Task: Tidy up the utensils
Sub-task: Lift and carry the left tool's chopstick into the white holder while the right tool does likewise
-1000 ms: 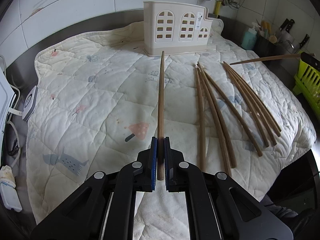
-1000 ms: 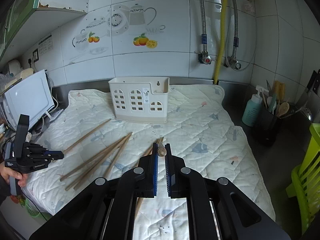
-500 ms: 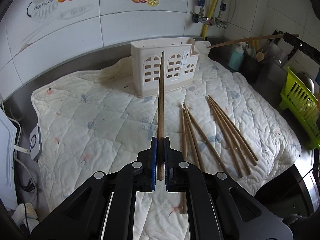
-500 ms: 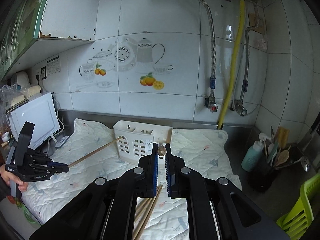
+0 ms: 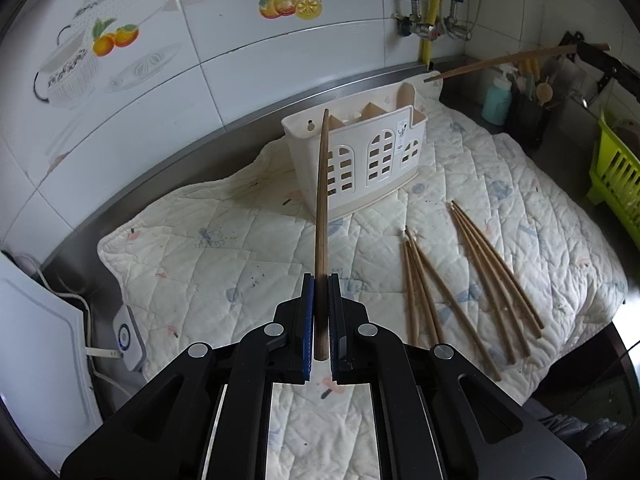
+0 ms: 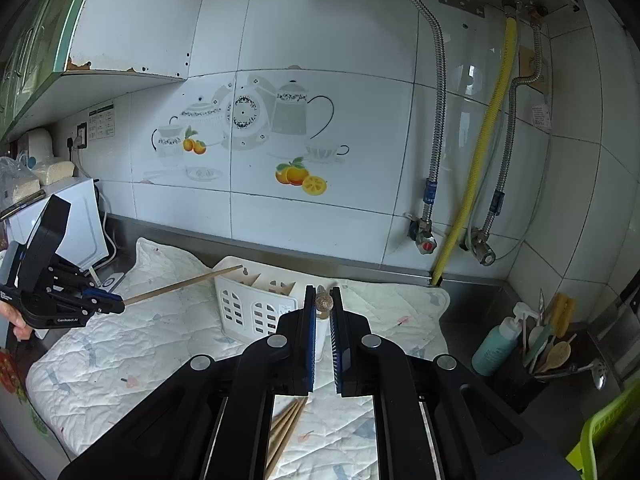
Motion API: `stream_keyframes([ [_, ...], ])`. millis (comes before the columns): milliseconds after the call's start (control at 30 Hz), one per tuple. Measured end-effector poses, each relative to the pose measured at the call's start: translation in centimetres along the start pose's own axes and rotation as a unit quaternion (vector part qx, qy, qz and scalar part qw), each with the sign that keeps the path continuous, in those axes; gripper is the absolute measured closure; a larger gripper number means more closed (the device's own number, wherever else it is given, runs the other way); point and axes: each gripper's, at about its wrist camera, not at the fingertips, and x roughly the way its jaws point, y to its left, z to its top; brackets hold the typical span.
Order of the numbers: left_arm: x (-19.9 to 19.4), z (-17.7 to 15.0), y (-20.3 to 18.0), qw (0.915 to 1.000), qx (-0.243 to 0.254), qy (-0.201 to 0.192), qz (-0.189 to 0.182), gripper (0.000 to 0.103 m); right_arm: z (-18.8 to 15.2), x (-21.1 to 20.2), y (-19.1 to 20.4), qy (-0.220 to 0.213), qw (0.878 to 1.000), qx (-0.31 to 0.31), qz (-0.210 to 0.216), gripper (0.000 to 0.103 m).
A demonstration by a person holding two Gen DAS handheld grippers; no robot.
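While both grippers carry one stick each, left gripper (image 5: 319,316) pinches a chopstick (image 5: 321,216) by its butt, tip at 12 o'clock over the caddy (image 5: 360,160) for dropping in. Right gripper (image 6: 322,334) clamps another chopstick (image 6: 323,303) end-on. Loose chopsticks (image 5: 472,280) lie at 2 o'clock on the quilt (image 5: 200,264).

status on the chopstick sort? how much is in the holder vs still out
Done: nothing shows inside the white holder yet, though its compartments are only partly visible. In hand: the left gripper and right gripper each clamp one chopstick near the holder. Left: about eight loose chopsticks lie on the quilted mat.
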Motion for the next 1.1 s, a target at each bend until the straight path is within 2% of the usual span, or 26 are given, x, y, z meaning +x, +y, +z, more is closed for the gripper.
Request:
stream_keyframes([
  [167,0.2,2.8,-0.3,0.9979,0.048,0.034,0.027,0.098,0.6,1.3,-0.4,0.005,1.0,-0.004,-0.001,0.096],
  [367,0.4,6.0,-0.7,0.9938,0.086,0.061,0.036,0.098,1.4,2.4,-0.6,0.008,1.0,-0.012,0.004,0.096],
  [633,-1.0,9.6,-1.2,0.9965,0.076,0.023,0.028,0.097,2.0,3.5,-0.8,0.012,1.0,-0.007,0.017,0.096],
  [800,-1.9,10.8,-1.4,0.9983,0.056,-0.007,0.01,0.097,1.9,3.8,-0.7,0.017,1.0,-0.007,0.019,0.096],
  [967,-1.7,11.2,-1.1,0.9989,0.043,-0.015,0.007,0.097,1.9,4.0,-0.8,0.021,1.0,-0.004,0.022,0.096],
  [1100,-1.7,12.9,-0.5,0.9989,0.021,-0.042,0.0,0.097,2.4,4.9,-0.9,0.028,0.999,0.002,0.026,0.096],
])
